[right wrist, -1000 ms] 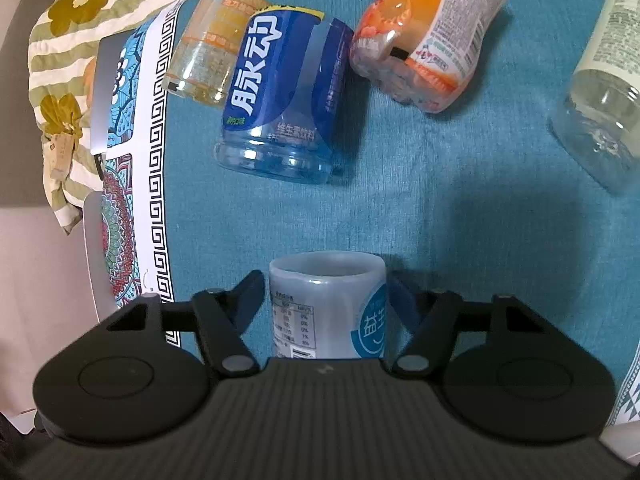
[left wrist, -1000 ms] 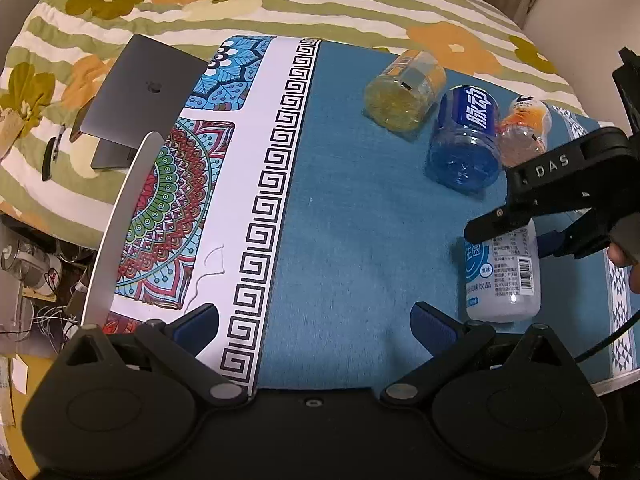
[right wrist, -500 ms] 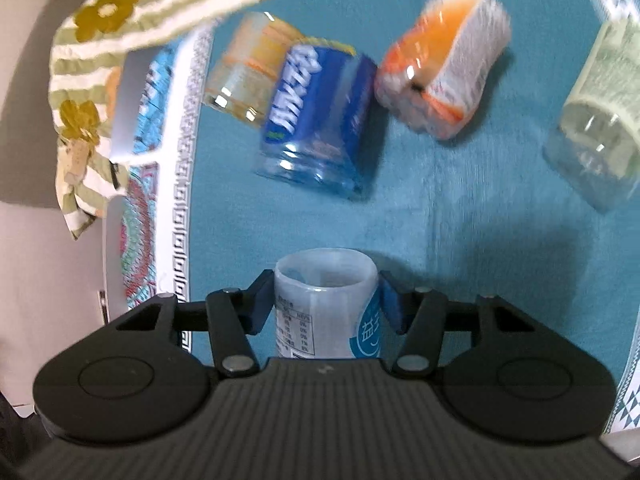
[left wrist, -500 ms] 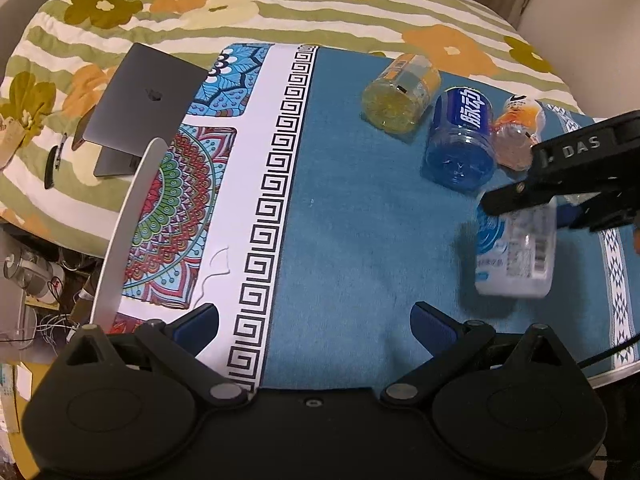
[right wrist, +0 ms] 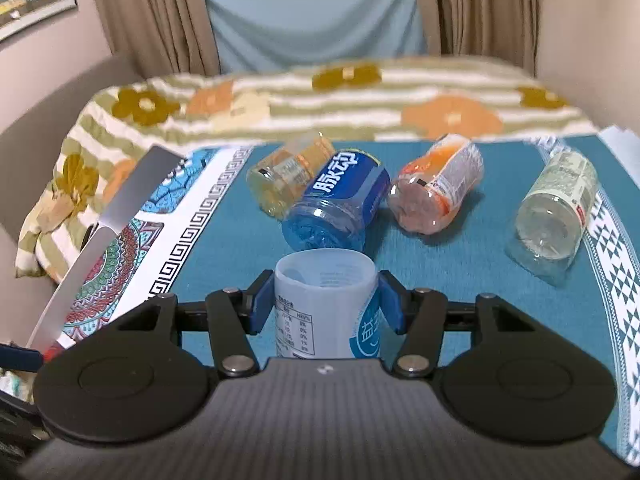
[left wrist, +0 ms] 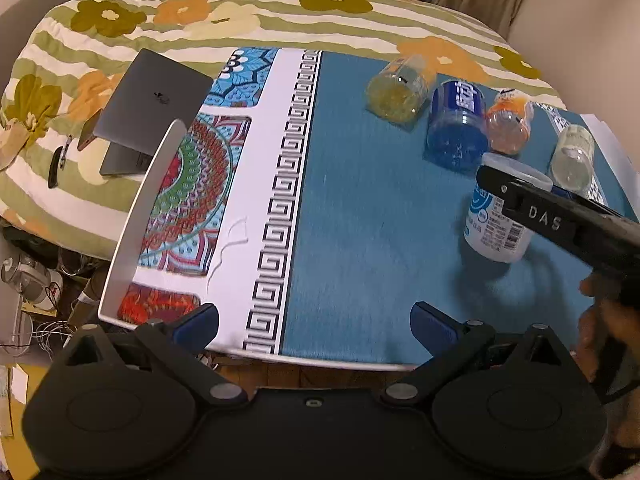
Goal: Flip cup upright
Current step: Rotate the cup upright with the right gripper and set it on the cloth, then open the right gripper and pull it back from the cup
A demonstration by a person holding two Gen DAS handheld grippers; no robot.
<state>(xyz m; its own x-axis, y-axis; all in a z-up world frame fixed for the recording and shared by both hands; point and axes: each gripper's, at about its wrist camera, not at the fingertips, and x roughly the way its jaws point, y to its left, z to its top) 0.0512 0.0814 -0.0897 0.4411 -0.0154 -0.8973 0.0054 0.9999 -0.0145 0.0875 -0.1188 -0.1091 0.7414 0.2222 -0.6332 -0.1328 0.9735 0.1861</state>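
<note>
A white cup with a blue-and-white label (right wrist: 326,300) sits between the blue pads of my right gripper (right wrist: 325,300), which is shut on it. Its open mouth faces up and away from the camera. In the left wrist view the white cup (left wrist: 496,216) is nearly upright, tilted a little, just above the blue cloth at the right, with the right gripper (left wrist: 516,188) clamped near its rim. My left gripper (left wrist: 314,322) is open and empty over the table's near edge.
Several cut bottle cups lie on their sides on the blue cloth: yellow (right wrist: 286,176), blue (right wrist: 336,204), orange (right wrist: 436,192), clear (right wrist: 554,216). A grey laptop (left wrist: 150,106) sits at the left on a flowered quilt (left wrist: 248,12). A patterned mat (left wrist: 192,184) covers the table's left.
My right gripper has lifted the white cup off the cloth and rotated it from lying flat to nearly upright. The left gripper has drawn back a little.
</note>
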